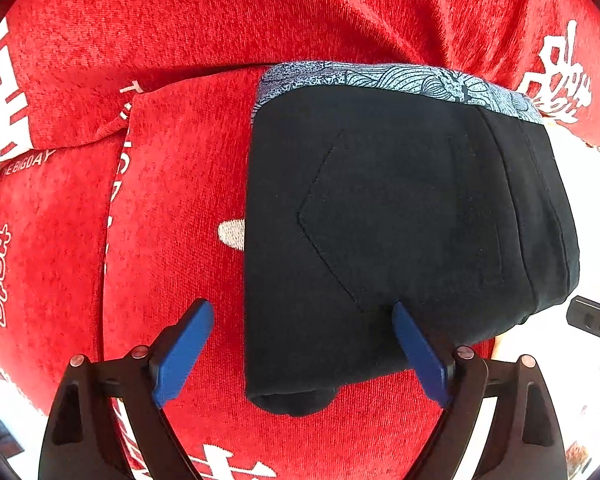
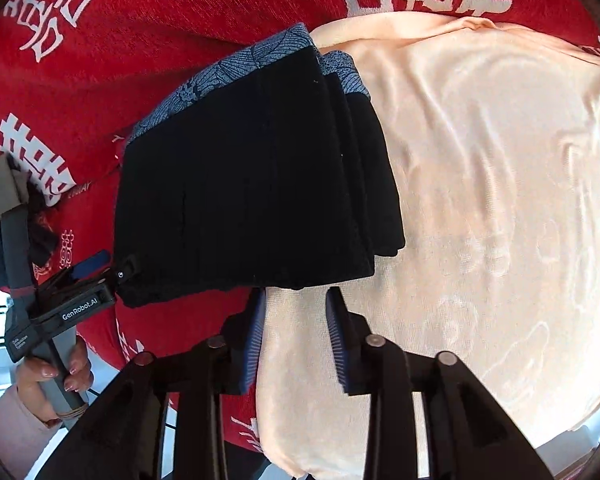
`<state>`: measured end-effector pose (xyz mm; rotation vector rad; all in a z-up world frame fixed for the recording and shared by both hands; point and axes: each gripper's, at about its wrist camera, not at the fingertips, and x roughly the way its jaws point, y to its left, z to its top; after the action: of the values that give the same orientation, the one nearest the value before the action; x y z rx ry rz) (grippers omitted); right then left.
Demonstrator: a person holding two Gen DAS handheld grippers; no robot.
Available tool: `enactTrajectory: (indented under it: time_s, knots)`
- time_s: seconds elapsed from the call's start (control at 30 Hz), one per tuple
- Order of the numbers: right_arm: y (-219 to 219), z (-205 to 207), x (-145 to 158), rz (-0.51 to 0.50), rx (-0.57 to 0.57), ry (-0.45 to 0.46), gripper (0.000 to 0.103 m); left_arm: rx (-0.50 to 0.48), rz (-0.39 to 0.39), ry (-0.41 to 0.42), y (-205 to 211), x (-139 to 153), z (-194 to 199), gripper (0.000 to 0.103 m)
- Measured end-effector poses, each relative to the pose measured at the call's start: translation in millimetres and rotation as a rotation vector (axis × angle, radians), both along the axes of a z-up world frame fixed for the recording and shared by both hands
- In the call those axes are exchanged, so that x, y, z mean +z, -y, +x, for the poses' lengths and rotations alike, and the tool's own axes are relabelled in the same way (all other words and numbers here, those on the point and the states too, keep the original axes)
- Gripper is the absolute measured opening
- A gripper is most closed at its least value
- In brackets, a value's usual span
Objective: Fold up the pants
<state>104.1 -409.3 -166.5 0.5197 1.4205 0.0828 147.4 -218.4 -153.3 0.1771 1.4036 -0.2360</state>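
Red blanket [image 1: 172, 184] w/ white print — peach cloth [image 2: 480, 200]

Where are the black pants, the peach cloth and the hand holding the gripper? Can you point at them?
pants [image 1: 400, 208]: left wrist view, on the back pocket.
peach cloth [image 2: 500, 184]: right wrist view, on its wrinkled middle.
hand [image 2: 54, 376]: right wrist view, on the fingers wrapped round the gripper's handle.

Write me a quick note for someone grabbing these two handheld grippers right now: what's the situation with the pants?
Left gripper: open, straddling the near end of the pants, gripping nothing.
Right gripper: open, empty, just short of the bundle's edge.
Pants: black, folded into a compact stack, patterned waistband at the far end, lying partly on the red blanket, partly on the peach cloth.
Done: the folding looks finished.
Left: probably only tidying or withdrawing.
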Motion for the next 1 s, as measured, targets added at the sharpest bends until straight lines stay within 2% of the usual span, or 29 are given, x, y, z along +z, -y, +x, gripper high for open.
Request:
enactTrajectory:
  time_s: [0.07, 0.13, 0.2, 0.3, 0.47, 0.53, 0.97, 1.0]
  knots:
    - [1.2, -1.4, 1.2, 0.001, -0.001, 0.001, 0.037, -0.004, 0.003, 0.002, 0.6, 1.5, -0.4, 0.093]
    - [1.1, -1.4, 2.0, 0.0, -0.002, -0.001, 0.037, -0.005, 0.024, 0.005, 0.5, 1.5, -0.5, 0.103]
    - [0.6, -0.8, 3.9, 0.001, -0.004, -0.001, 0.037, -0.006, 0.026, 0.003, -0.9, 0.6, -0.5, 0.103]
    - [0.3, -0.8, 3.9, 0.002, -0.007, -0.006, 0.05, 0.005, 0.018, -0.007, -3.6, 0.0, 0.2, 0.103]
    - [-3.8, -4.3, -1.3, 0.017, -0.022, -0.026, 0.056, 0.013, 0.017, -0.02, -5.2, -1.2, -0.5, 0.103]
    - [-5.6, -8.4, -3.3, 0.025, -0.036, -0.028, 0.065, 0.007, 0.016, -0.026, -5.3, -0.7, -1.9, 0.103]
    - [2.5, -52.9, -13.2, 0.083, -0.192, -0.045, 0.073, -0.109, 0.106, -0.073, -0.4, 11.4, -9.8, 0.103]
    - [2.8, -57.0, -13.5, 0.086, -0.199, -0.046, 0.076, -0.119, 0.115, -0.078, 0.8, 11.5, -10.8, 0.103]
